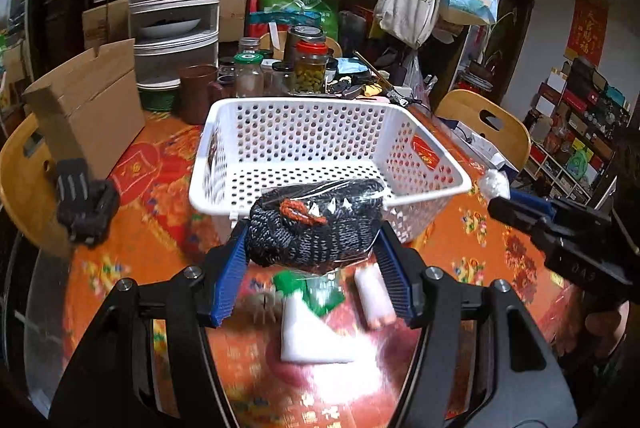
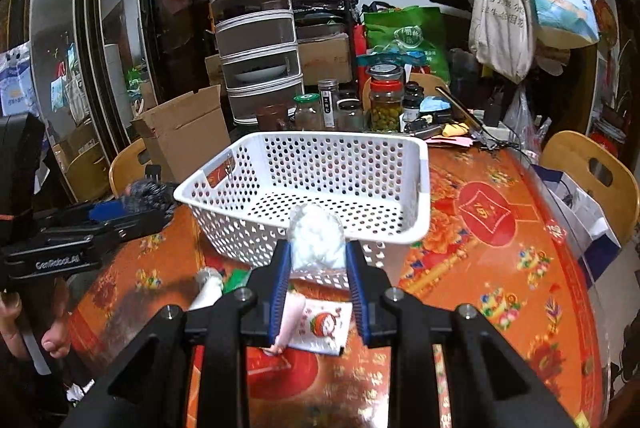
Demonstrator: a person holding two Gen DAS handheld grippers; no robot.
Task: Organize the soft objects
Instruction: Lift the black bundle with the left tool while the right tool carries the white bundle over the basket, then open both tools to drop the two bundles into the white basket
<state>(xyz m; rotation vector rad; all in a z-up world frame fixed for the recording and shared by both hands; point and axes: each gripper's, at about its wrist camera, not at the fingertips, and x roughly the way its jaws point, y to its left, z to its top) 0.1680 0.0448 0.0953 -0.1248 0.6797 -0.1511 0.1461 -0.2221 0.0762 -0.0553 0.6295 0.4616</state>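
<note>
Left gripper (image 1: 314,228): clamped on a bagged dark knit bundle (image 1: 316,224) with an orange cord on top, held clear of the desk, just short of the basket's near rim.
Right gripper (image 2: 318,248): closed narrow on a small clear bag of white fluff (image 2: 318,238), lifted off the desk at the basket's near wall.
White basket (image 1: 280,108): perforated plastic, nothing in it, centre of the desk; a red sticker on one side wall, print too small to read.
Desk (image 2: 500,268): round, with an orange-red floral cover under a glossy sheet; one red medallion at 3 o'clock from the basket in the right wrist view, its character not legible.
Soft items left on the desk: white folded cloth (image 1: 308,336), green packet (image 1: 320,292) and pale roll (image 1: 372,300), all at 6 o'clock from the basket, below the left gripper; a printed cloth with a cartoon figure (image 2: 324,324) beneath the right gripper.
Writing on gripper: "GenRobot.AI" on the left gripper body, at 9 o'clock in the right wrist view.
Bags: hanging canvas tote (image 2: 502,12) with Chinese print at 1 o'clock, blurred; green bag (image 2: 408,36) with a round logo behind the jars.
Jars: a cluster at 12 o'clock beyond the basket; red-lidded jar (image 2: 386,104) of green contents.
Wall: red banner (image 1: 586,28) with gold Chinese characters, at 2 o'clock in the left wrist view.
</note>
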